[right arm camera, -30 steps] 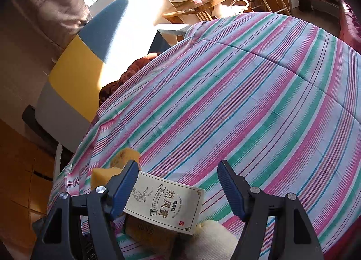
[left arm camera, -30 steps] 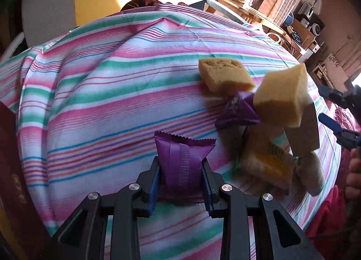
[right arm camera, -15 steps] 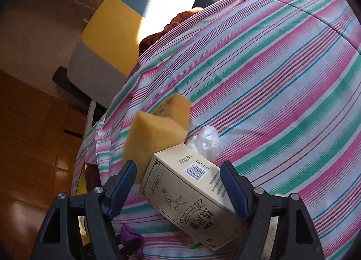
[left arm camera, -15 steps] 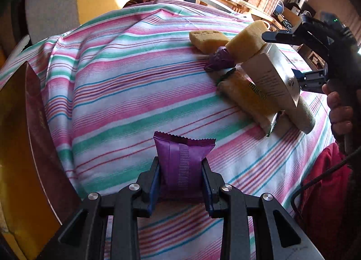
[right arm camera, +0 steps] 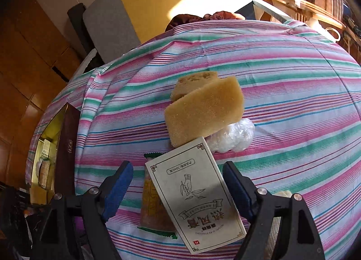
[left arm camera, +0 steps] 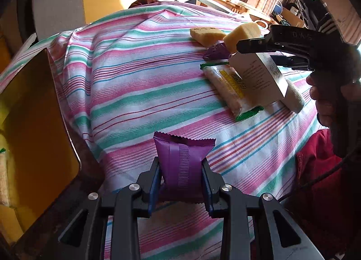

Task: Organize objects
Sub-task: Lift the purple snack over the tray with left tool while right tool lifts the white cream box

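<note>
My left gripper (left arm camera: pixel 181 177) is shut on a purple snack packet (left arm camera: pixel 182 165), held above the striped cloth near its front edge. My right gripper (right arm camera: pixel 178 183) is open, its jaws on either side of a cream carton (right arm camera: pixel 196 196) that leans on the pile; the carton also shows in the left wrist view (left arm camera: pixel 257 77). The pile holds two yellow sponges (right arm camera: pixel 203 111) (left arm camera: pixel 206 34), a green-edged snack bar (left arm camera: pixel 230 88) and a second purple packet (left arm camera: pixel 215 52).
An open box with a gold lining (left arm camera: pixel 33 111) stands at the cloth's left edge and holds some packets (right arm camera: pixel 44 169). A crumpled clear wrapper (right arm camera: pixel 234 134) lies by the sponges. A red cloth (left arm camera: pixel 315 169) lies at the right.
My left gripper has pulled back and left with the purple packet, bringing the gold box into view. My right gripper has swung over the cream carton, still open.
</note>
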`<act>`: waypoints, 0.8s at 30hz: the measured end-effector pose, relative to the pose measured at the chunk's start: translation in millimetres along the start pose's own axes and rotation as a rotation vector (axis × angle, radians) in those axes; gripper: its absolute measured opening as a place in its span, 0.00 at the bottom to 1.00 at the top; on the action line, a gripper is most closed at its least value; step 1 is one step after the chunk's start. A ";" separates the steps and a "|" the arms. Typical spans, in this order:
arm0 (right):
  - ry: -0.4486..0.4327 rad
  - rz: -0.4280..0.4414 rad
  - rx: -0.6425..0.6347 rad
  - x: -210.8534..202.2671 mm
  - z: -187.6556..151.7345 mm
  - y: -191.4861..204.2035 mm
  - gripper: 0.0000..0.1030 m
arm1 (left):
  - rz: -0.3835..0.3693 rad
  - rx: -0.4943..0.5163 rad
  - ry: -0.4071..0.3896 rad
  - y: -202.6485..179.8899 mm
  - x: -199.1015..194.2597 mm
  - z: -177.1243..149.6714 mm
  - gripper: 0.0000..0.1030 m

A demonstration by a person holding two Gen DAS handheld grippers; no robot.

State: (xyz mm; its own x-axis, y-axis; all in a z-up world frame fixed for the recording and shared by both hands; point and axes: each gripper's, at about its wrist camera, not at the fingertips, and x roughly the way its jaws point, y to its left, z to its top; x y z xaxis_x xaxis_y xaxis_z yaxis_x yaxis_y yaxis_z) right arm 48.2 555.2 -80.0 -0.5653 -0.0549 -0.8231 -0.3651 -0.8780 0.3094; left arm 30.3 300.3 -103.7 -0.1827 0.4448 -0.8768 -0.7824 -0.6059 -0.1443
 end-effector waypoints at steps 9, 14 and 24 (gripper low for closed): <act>-0.023 -0.081 -0.036 -14.7 -9.6 4.5 0.80 | -0.019 -0.014 -0.047 9.6 -23.6 -9.8 0.32; 0.064 -0.179 -0.101 2.7 -21.9 13.5 0.50 | -0.016 -0.021 -0.093 14.9 -43.2 -14.4 0.32; 0.097 -0.214 -0.118 13.6 -27.2 10.2 0.50 | 0.002 -0.103 -0.177 47.9 -83.1 -21.3 0.32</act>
State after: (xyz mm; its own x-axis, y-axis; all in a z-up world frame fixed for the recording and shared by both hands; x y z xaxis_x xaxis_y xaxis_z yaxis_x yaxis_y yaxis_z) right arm 56.9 532.5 -101.0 -0.4092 0.0976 -0.9072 -0.3765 -0.9237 0.0704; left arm 20.7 220.3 -47.4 -0.2931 0.5466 -0.7844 -0.7182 -0.6675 -0.1967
